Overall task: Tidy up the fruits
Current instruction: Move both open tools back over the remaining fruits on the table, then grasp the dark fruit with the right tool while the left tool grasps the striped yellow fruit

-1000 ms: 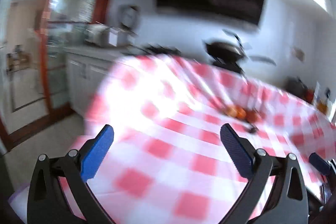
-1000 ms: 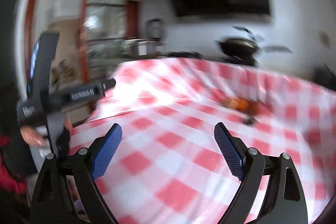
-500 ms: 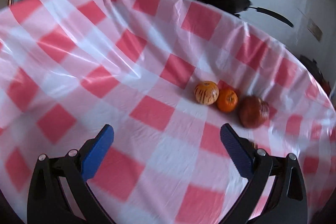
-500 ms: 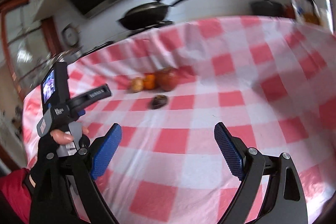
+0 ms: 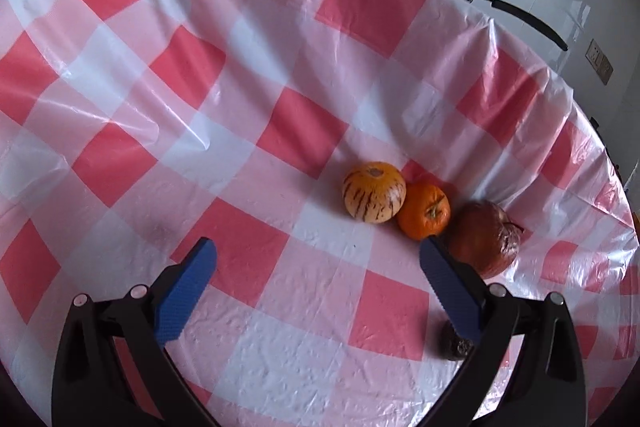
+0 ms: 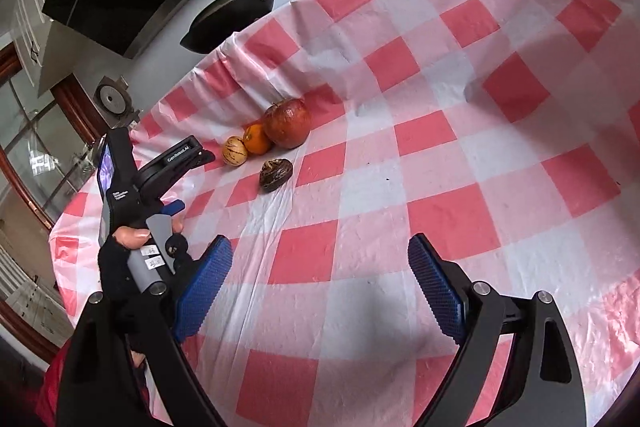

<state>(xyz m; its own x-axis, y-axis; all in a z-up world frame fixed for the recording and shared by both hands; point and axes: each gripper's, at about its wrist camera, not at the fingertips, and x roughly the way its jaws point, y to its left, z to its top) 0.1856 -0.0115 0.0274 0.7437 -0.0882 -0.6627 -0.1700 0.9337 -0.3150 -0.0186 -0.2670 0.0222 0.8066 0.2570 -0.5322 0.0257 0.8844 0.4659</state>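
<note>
From the left wrist, your left claw (image 5: 316, 259) hangs released before the touching striped fruit (image 5: 374, 192), orange (image 5: 424, 210) and red fruit (image 5: 486, 241) on the table (image 5: 200, 87); closing carelessly could roll them apart. From the right wrist, your right claw (image 6: 320, 259) is released too, well back, and the dark wrinkled fruit (image 6: 275, 174) sits near the row.
</note>
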